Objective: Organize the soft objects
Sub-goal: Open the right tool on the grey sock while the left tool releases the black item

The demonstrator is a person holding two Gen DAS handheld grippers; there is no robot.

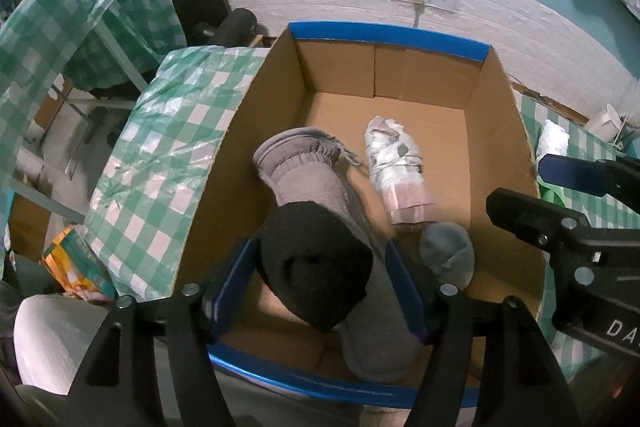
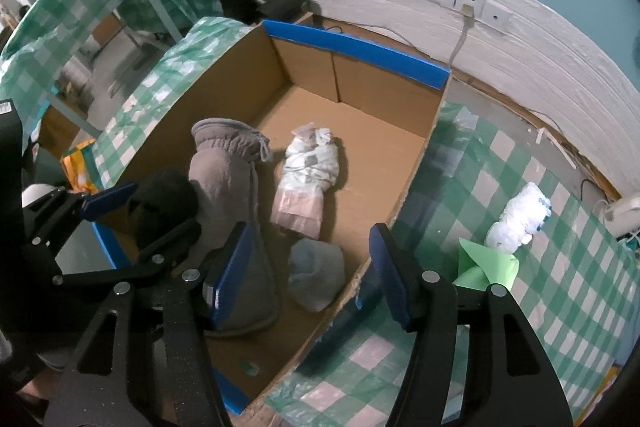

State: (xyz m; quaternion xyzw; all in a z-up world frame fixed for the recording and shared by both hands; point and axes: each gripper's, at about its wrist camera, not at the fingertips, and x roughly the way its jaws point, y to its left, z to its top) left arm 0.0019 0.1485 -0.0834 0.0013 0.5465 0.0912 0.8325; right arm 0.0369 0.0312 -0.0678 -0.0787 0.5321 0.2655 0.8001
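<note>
We note both grippers over the cardboard box near its front wall; left gripper wide, black sock roll loose between its fingers atop the grey rolled garment — likely just dropped; right gripper parted, empty, above the blue-grey sock ball.

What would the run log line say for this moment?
left tool: open around black sock | right tool: open above blue-grey sock | box: grey roll, wrapped bundle | tablecloth: white bundle
</note>
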